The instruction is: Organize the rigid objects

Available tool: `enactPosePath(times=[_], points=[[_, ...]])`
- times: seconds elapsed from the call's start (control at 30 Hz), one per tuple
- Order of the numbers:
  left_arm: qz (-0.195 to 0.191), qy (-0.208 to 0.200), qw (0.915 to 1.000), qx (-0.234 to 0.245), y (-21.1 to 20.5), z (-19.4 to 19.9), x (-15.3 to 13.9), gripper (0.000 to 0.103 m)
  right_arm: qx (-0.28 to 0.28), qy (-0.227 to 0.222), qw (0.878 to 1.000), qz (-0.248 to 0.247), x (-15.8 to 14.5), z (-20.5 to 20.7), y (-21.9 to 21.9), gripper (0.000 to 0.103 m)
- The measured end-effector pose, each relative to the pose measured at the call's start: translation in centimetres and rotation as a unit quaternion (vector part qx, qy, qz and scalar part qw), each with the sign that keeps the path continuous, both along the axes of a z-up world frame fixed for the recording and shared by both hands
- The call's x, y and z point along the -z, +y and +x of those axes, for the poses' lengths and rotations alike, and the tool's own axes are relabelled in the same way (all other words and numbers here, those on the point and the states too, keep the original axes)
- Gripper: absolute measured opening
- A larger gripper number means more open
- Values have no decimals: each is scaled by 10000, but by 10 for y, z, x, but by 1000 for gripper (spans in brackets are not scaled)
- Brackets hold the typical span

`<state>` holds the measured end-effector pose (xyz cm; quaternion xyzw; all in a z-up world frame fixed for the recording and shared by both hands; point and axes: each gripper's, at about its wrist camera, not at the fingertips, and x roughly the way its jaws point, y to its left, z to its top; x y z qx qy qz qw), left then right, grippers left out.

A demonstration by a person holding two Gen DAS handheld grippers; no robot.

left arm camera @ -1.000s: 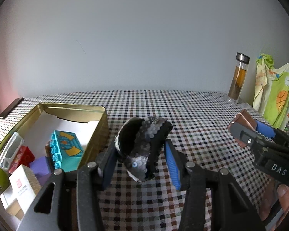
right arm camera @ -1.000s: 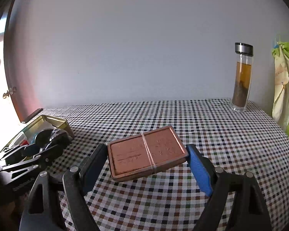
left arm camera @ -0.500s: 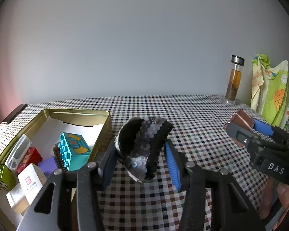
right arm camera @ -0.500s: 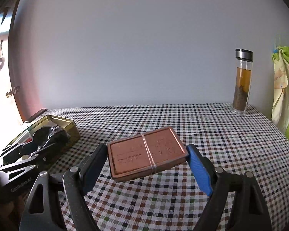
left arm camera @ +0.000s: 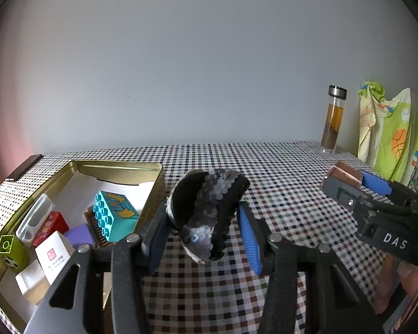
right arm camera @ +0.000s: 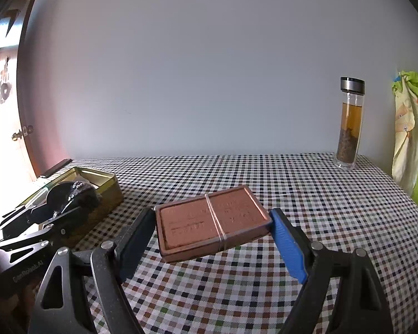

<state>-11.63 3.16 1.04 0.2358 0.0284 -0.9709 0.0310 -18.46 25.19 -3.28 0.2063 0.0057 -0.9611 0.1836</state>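
Observation:
My left gripper is shut on a black sequined pouch-like thing and holds it above the checked tablecloth, just right of an open gold tin. Inside the tin lie a teal studded brick, a red box, a purple block and several small boxes. My right gripper is shut on a flat brown case with a rubber band around it, held level over the table. In the right wrist view the left gripper hangs beside the tin.
A glass bottle of tea stands at the table's far right corner. Colourful cloth hangs past the right edge. A dark flat object lies at the far left edge behind the tin. A person's fingers hold the right gripper.
The left gripper has drifted back a little with the sequined thing, so more of the tin shows. The right gripper and its brown case have stayed put.

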Motion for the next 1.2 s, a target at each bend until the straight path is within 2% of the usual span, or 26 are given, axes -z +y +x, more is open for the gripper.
enactPosePath(times=[0.3,0.5,0.6,0.73,0.8,0.9,1.07,1.13,1.2], points=[[5,244,9997,10,-4,16,-4,47,-26,234,9997,68,-2,13,-7,84],[-48,363,9993,17,-2,20,-6,47,-52,190,9998,29,-2,11,-7,84],[-21,348,9994,20,-3,19,-6,47,-163,-245,9995,-76,3,0,-4,84],[44,324,9995,20,-5,19,-5,47,-198,-1298,9913,36,22,-21,-3,84],[49,317,9995,40,-5,18,-5,47,-314,-1412,9895,78,25,-21,-4,84],[60,308,9995,66,-5,18,-5,47,-464,-1392,9884,401,26,-16,-10,87],[66,315,9995,64,-4,18,-5,49,-942,-1423,9745,1459,37,-9,-32,88],[42,318,9995,65,-3,18,-5,49,-1047,-1485,9696,1641,41,-11,-34,88],[29,326,9994,65,-2,18,-5,49,-1159,-1457,9661,1788,43,-12,-35,93]])
